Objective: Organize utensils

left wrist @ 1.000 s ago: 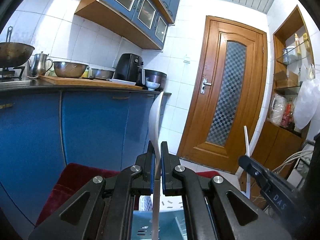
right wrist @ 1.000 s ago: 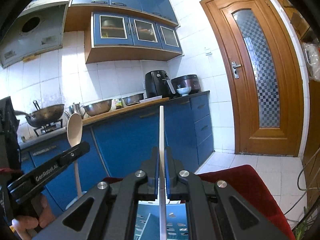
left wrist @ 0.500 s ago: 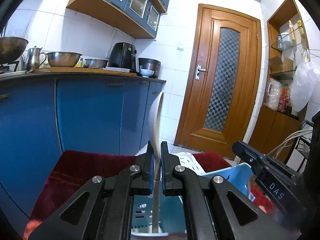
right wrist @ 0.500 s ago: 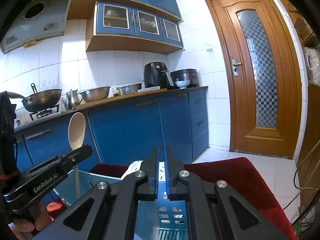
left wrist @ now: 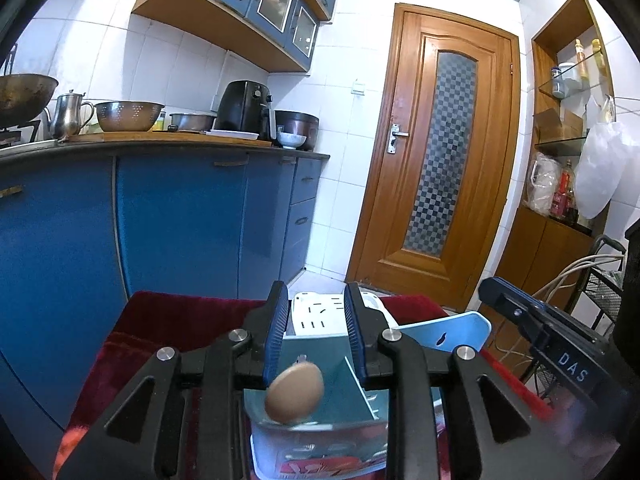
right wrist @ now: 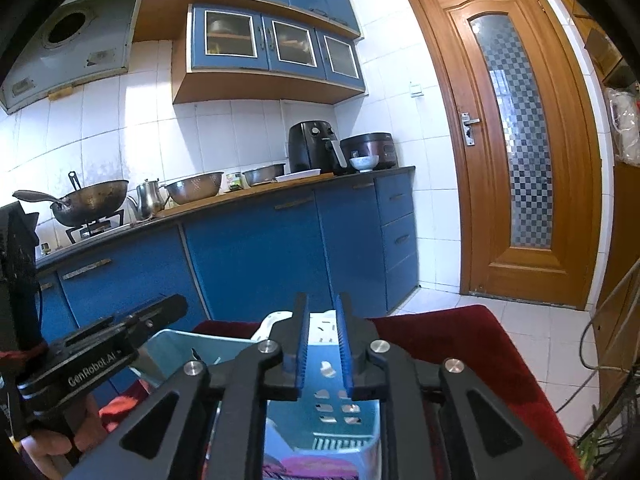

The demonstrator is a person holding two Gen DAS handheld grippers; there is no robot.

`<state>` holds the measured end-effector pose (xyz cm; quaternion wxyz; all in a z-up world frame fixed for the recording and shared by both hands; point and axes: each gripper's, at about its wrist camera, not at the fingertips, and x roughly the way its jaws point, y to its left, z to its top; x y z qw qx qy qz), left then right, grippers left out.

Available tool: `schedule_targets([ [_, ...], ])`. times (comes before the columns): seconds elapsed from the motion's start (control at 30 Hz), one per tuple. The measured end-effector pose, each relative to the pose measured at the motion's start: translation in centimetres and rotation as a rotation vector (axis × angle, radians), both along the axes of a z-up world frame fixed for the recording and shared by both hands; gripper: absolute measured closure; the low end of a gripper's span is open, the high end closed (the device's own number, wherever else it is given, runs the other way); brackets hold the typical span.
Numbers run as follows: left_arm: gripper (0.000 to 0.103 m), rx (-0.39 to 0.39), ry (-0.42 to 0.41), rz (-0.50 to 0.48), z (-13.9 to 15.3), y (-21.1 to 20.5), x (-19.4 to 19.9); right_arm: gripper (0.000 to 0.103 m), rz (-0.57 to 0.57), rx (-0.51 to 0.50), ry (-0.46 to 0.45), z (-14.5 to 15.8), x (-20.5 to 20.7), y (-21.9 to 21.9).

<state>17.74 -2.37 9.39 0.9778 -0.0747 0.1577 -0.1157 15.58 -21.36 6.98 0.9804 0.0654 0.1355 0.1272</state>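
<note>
A light blue plastic utensil holder (left wrist: 340, 392) stands on a red cloth, with a white basket (left wrist: 320, 312) behind it. A wooden spoon (left wrist: 295, 391) stands in the holder, bowl end up, just below my left gripper (left wrist: 316, 336), which is open and empty above it. My right gripper (right wrist: 323, 350) is open and empty over the holder (right wrist: 320, 416), whose perforated wall shows between the fingers. The white chopstick is not visible.
The red cloth (right wrist: 460, 344) covers the work surface. Blue kitchen cabinets (left wrist: 180, 216) with a counter of pots and an air fryer (left wrist: 244, 106) stand behind. A wooden door (left wrist: 440, 160) is to the right. Cables and a wire rack (left wrist: 600, 280) lie at far right.
Both grippers lowered over the holder and opened. The wooden spoon left the left gripper and now stands in the holder. The white stick left the right gripper.
</note>
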Motion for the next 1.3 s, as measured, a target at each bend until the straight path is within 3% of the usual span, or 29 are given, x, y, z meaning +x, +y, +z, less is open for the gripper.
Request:
schedule_targets([
  [0.33,0.074,0.003,0.008,-0.02,1.5,0.8,-3.4,0.079,-0.037,0.034,0.152,-0.9,-1.2,-3.1],
  [0.6,0.074,0.033,0.042,-0.034,2.4,0.9,-6.7,0.079,-0.074,0.075,0.361,-4.5,-1.1,-5.0],
  [0.73,0.074,0.029,0.082,-0.036,1.7,1.2,-8.1,0.079,-0.065,0.131,0.473,-6.6,-0.6,-5.7],
  [0.93,0.074,0.039,0.128,-0.017,0.2,1.7,-9.2,0.079,-0.04,0.158,0.568,-8.5,-0.4,-5.4],
  [1.3,0.074,0.004,0.2,0.014,-2.5,3.6,-9.1,0.079,-0.046,0.122,0.716,-10.6,0.6,-4.2],
])
